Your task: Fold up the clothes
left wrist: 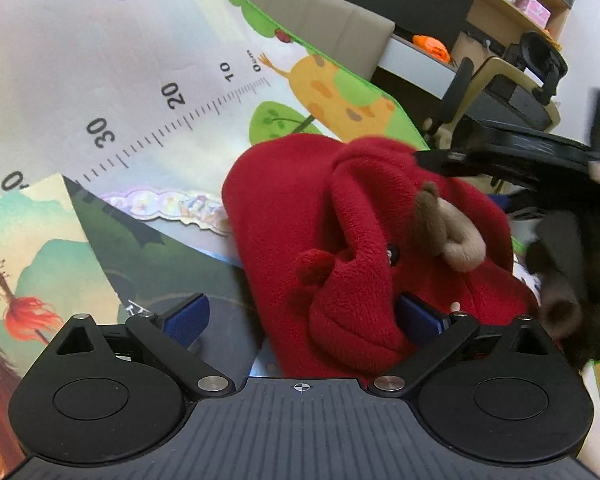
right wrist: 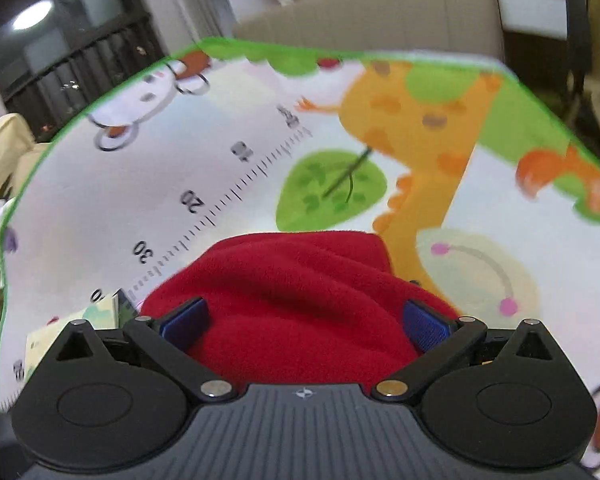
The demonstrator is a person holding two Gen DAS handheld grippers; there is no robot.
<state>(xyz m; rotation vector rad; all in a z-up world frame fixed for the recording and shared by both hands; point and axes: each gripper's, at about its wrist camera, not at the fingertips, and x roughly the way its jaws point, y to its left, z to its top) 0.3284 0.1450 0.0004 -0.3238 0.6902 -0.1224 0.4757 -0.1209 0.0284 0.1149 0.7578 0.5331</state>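
Both hand-held grippers fill the bottom of their views with black linkages and blue pads. Left gripper [left wrist: 302, 322] has its fingers spread wide apart; a fold of the red fleece garment [left wrist: 300, 216] bulges down between them, against the right pad, while the left pad stands clear over a glossy dark sheet. Right gripper [right wrist: 304, 324] is likewise spread wide, with the red fleece garment [right wrist: 292, 292] heaped between its pads; whether the pads touch the cloth cannot be told.

Just beyond the left gripper, the garment lies crumpled at centre frame, its bulk running from lower centre toward upper right. A small brown and tan plush ear [left wrist: 454, 236] sits on its right side, and a red pom-pom [left wrist: 314, 266] lies near the middle. At lower left, an illustrated paper [left wrist: 32, 248] lies flat beside it.

Farther out, the cartoon play mat [right wrist: 140, 184] spreads open and bare at upper left, printed with a ruler scale and a giraffe. Its green edge [right wrist: 260, 46] curves across the top, with a beige cushion [right wrist: 380, 8] behind.
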